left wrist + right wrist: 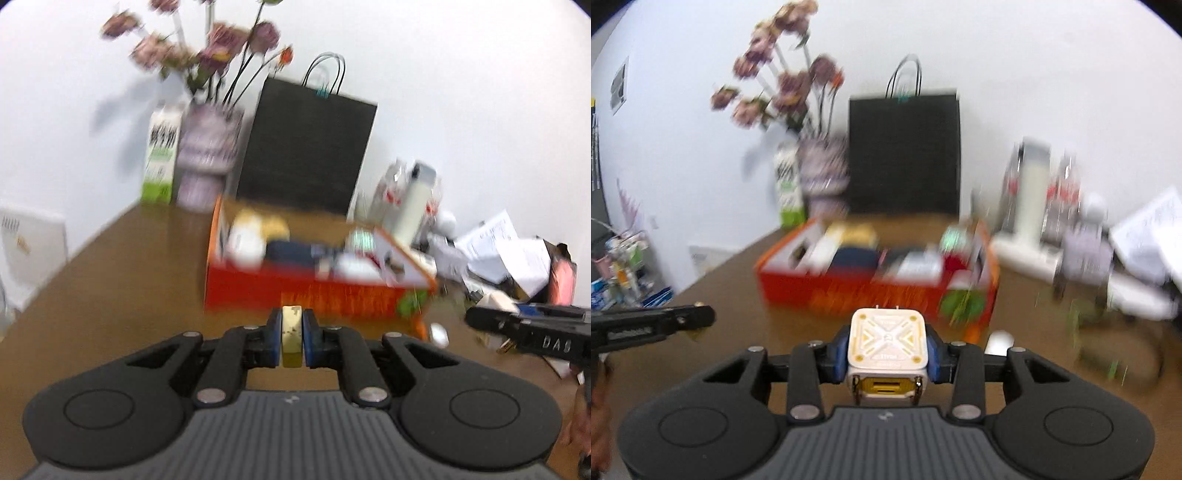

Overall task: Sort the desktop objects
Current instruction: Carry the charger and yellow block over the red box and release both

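Note:
My left gripper (pixel 291 334) is shut on a small flat gold block (pixel 291 332), held above the brown table in front of the orange box (pixel 314 291). My right gripper (pixel 888 350) is shut on a white and gold square charger (pixel 888 341), also in front of the orange box (pixel 849 291). The box holds several items, blurred. The right gripper shows at the right edge of the left wrist view (pixel 532 332). The left gripper shows at the left edge of the right wrist view (pixel 653 323).
Behind the box stand a black paper bag (pixel 306 147), a vase of dried flowers (pixel 207 155) and a green and white carton (pixel 160 158). Bottles and a white device (pixel 1034 206), papers (pixel 498 247) and clutter fill the right. A small white object (pixel 999 341) lies by the box corner.

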A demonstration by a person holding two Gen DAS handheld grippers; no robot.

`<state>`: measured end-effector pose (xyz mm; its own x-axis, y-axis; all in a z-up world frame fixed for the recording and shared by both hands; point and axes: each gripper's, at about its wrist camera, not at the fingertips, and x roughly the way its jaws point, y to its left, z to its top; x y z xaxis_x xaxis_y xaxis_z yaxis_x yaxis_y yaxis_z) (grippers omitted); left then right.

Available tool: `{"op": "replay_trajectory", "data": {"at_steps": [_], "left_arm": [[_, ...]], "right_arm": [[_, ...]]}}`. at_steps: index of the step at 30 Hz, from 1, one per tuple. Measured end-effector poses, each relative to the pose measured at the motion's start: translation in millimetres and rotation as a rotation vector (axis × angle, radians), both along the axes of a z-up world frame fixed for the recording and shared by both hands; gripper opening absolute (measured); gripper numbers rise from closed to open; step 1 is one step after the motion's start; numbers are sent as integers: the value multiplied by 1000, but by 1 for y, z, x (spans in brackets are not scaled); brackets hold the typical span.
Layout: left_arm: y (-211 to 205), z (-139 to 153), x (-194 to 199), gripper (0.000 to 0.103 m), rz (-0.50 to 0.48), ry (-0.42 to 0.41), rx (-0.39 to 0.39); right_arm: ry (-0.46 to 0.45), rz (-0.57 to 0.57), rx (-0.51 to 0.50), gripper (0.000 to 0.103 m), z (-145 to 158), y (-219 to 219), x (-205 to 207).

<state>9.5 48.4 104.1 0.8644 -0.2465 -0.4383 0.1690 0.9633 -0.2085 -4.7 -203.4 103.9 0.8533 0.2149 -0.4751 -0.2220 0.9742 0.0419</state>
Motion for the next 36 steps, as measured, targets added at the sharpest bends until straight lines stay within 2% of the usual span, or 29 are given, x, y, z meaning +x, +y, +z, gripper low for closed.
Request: {"op": "replay_trajectory", "data": {"at_steps": [2, 3, 6, 7, 10, 12, 14, 16, 18, 20, 22, 24, 25, 26, 28, 31, 32, 34, 36], "left_arm": [[-2, 13, 41, 12, -13, 8, 0], [-7, 16, 66, 12, -28, 23, 34], [-13, 12, 127, 12, 28, 76, 118], [-13, 6, 147, 12, 28, 114, 128], [-7, -15, 191, 12, 51, 222, 118], [-9, -24, 210, 12, 83, 251, 157], [-13, -27, 219, 12, 49, 254, 179], [-12, -29, 224, 12, 36, 265, 186], [-11, -34, 229, 18, 6, 273, 179], [-10, -39, 226, 45, -11, 270, 160], [-8, -37, 223, 48, -4, 240, 138], [-4, -30, 223, 49, 19, 242, 124], [-1, -24, 222, 51, 30, 237, 105], [2, -19, 220, 54, 36, 232, 91], [4, -8, 214, 63, 51, 222, 86], [3, 3, 194, 75, 85, 221, 118], [2, 5, 184, 84, 92, 219, 112], [2, 2, 147, 94, 94, 171, 51], [0, -7, 102, 98, 76, 134, 7]], "right_arm": [[1, -17, 2, 38, 19, -8, 43], [20, -23, 9, 38, 25, -11, 65], [130, -12, 78, 38, 32, -12, 138], [152, -7, 105, 38, 30, -8, 153], [196, 35, 17, 38, 14, 30, 193], [279, 43, -20, 38, -8, 51, 224], [330, 21, -64, 38, -27, 64, 243], [362, -2, -99, 38, -42, 71, 254], [351, 15, -71, 40, -48, 71, 250], [367, 25, -49, 49, -48, 69, 248], [339, 18, -41, 51, -38, 65, 245], [290, -11, -36, 67, -22, 57, 244], [269, -28, -36, 79, -14, 53, 245], [245, -44, -44, 82, -7, 49, 245], [203, -70, -69, 82, 4, 41, 242], [186, -94, -64, 82, 10, 27, 234], [189, -101, -63, 82, 9, 24, 228], [185, -105, -62, 82, 4, 17, 205], [154, -84, -51, 82, -4, 11, 170]]}}
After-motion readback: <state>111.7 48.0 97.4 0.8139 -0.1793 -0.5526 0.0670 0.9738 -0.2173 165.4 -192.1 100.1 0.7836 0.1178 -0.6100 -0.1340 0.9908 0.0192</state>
